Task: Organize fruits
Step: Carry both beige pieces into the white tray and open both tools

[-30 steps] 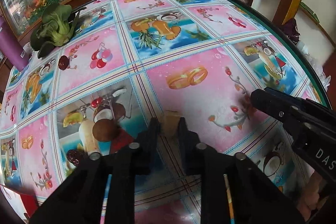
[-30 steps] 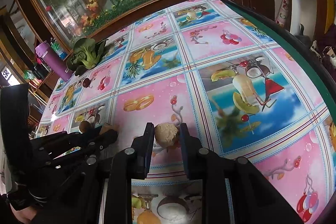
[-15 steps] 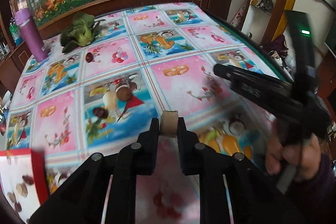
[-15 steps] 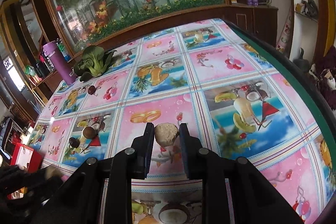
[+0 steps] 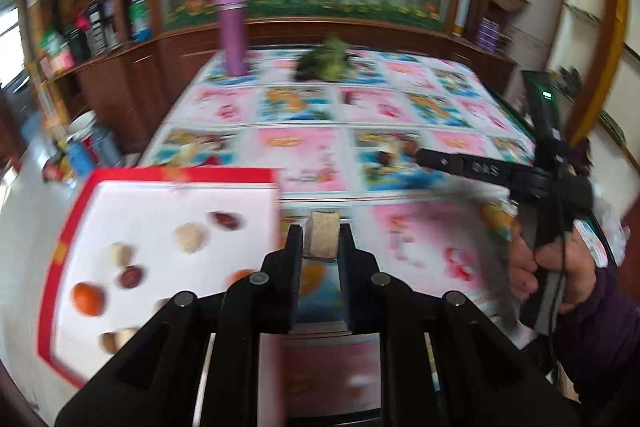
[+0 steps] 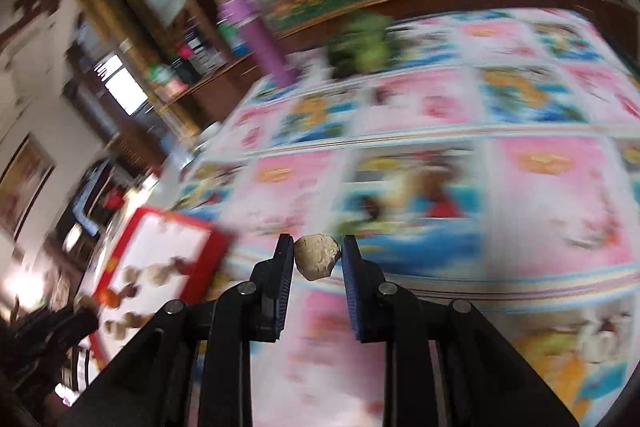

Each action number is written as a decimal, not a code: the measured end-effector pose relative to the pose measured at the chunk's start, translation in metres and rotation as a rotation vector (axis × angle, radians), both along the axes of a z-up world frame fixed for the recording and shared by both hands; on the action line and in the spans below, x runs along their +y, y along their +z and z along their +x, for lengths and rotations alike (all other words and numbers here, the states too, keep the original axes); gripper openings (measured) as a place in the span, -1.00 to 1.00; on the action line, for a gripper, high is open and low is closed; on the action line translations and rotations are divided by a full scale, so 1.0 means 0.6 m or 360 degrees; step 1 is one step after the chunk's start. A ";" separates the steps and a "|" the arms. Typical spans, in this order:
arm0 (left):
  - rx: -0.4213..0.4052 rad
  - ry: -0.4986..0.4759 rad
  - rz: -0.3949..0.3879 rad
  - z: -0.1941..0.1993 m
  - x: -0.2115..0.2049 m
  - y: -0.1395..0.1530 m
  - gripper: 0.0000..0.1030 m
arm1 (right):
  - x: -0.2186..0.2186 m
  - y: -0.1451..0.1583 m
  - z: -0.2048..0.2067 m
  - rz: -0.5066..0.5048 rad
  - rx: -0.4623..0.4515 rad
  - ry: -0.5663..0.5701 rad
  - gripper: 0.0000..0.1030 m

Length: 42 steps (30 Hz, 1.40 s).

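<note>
So both tongs are loaded: left gripper [image 5: 321,241] is clamped on a pale tan chunk [image 5: 323,234] with flat-cut ends, right gripper [image 6: 316,255] is clamped on a rounder beige lump [image 6: 318,255], and both pieces are clear of the tablecloth [image 5: 408,227]. Key relation is the red-rimmed tray [image 5: 72,211]: it lies to the left of both grippers, hanging off the left edge of the table, already holding an orange fruit [image 5: 88,299], a couple of dark red ones [image 5: 227,221] and some pale pieces. From the left wrist view the tray's right rim is just beside the left fingers, slightly ahead and left, so the left hand looks much the nearer. From the right wrist view the same tray [image 6: 132,231] is well off to the lower left, with tablecloth between. My read: left should drop first, with only a short shift leftward over the white floor, and the right has to cross over after it. Frames are motion-blurred, so the tray contents are rough; risk is releasing over the rim, not inside it
</note>
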<state>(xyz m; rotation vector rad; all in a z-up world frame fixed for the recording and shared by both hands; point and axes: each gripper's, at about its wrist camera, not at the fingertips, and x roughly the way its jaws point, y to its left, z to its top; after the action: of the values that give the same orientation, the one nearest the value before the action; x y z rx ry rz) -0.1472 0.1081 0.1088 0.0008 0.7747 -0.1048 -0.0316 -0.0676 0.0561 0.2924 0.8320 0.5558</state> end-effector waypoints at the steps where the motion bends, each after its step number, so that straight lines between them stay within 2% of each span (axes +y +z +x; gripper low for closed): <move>1: 0.0000 0.0086 -0.0001 0.000 0.035 0.002 -0.64 | 0.027 0.007 0.000 0.0010 -0.0002 0.0061 -0.56; 7: 0.0052 0.0484 0.0001 0.017 0.211 -0.003 -0.64 | 0.222 0.042 0.004 0.0020 -0.0011 0.0427 -0.56; 9: 0.0101 0.0524 -0.0034 0.026 0.251 -0.014 -0.64 | 0.278 0.042 0.004 -0.0015 -0.0009 0.0511 -0.56; 12: 0.0186 0.0576 -0.0068 0.043 0.295 -0.035 -0.64 | 0.349 0.024 0.012 -0.0012 0.0099 0.0617 -0.56; 17: 0.0312 0.0582 -0.0132 0.051 0.334 -0.070 -0.64 | 0.414 -0.015 0.030 -0.0132 0.0207 0.0636 -0.56; 21: 0.0372 0.0596 -0.0170 0.051 0.348 -0.088 -0.64 | 0.423 -0.027 0.030 -0.0200 0.0237 0.0592 -0.56; 25: 0.0424 0.0617 -0.0181 0.055 0.359 -0.102 -0.64 | 0.440 -0.039 0.026 -0.0333 0.0258 0.0571 -0.54; 29: 0.0451 0.0642 -0.0169 0.056 0.363 -0.112 -0.62 | 0.450 -0.036 0.014 -0.0407 0.0211 0.0572 -0.54; 30: 0.0456 0.0649 -0.0168 0.056 0.364 -0.112 -0.59 | 0.450 -0.034 0.011 -0.0412 0.0211 0.0576 -0.52; 32: 0.0467 0.0675 -0.0168 0.057 0.367 -0.110 -0.22 | 0.444 -0.030 0.010 -0.0369 0.0253 0.0597 -0.40; 34: 0.0441 0.0702 -0.0148 0.051 0.368 -0.104 0.01 | 0.428 -0.019 0.015 -0.0301 0.0256 0.0601 -0.35; 39: 0.0311 0.0691 -0.0073 0.030 0.338 -0.068 0.07 | 0.350 0.025 0.006 -0.0125 0.0100 0.0562 -0.14; 42: 0.0222 0.0580 -0.0042 0.023 0.292 -0.038 0.17 | 0.285 0.044 0.008 -0.0108 0.0001 0.0477 -0.12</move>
<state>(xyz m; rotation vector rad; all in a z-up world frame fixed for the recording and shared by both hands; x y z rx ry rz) -0.1333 0.2836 0.0858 -0.1737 0.9009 0.2336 -0.0270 0.1037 0.0823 0.1052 0.8998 0.8048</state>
